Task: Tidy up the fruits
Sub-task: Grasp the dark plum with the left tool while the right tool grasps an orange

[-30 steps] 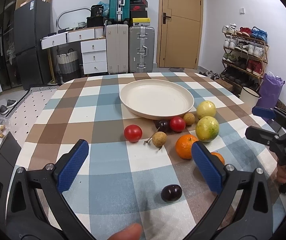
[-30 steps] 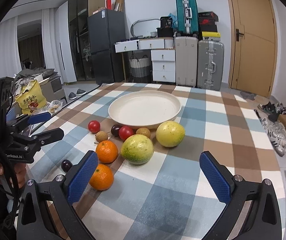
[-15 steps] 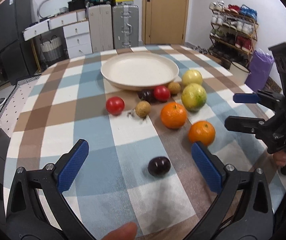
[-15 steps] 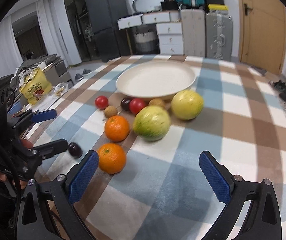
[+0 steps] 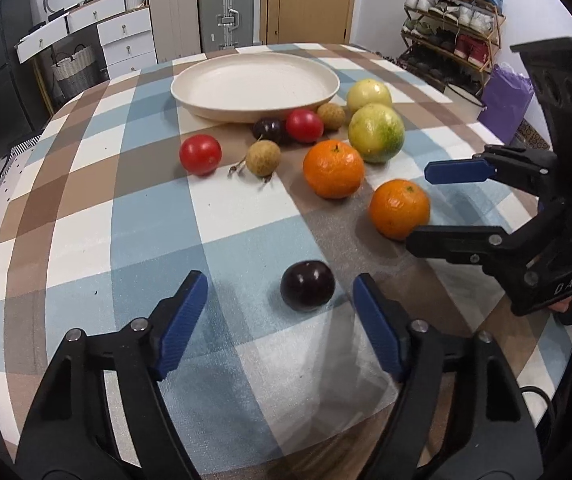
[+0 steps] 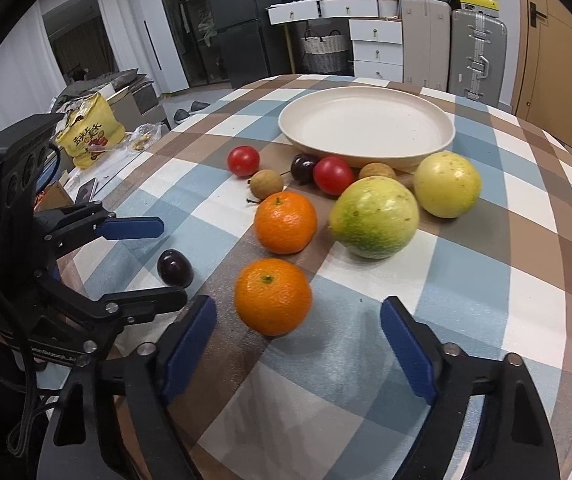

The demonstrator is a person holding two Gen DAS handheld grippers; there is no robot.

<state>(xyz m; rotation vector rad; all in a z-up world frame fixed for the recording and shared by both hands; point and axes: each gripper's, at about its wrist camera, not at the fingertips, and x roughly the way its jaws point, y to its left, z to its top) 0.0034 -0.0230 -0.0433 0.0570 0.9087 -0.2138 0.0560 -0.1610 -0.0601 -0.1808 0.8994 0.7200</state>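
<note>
A glossy, round dark plum lies on the checked cloth of the bench, between the closing blue pads of the left gripper, not yet touched. The right gripper closes around a dimpled round orange, pads still apart from it. Both fruits are nearly spherical; no long axis is clear.

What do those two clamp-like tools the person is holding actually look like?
Both are black plastic, with two long fingers tipped in ribbed blue pads and silver screws at the joints. The left gripper has white lettering on its body and black cables hanging beside it. The right gripper shows white letters "DAS" and a boxy black camera housing.
</note>
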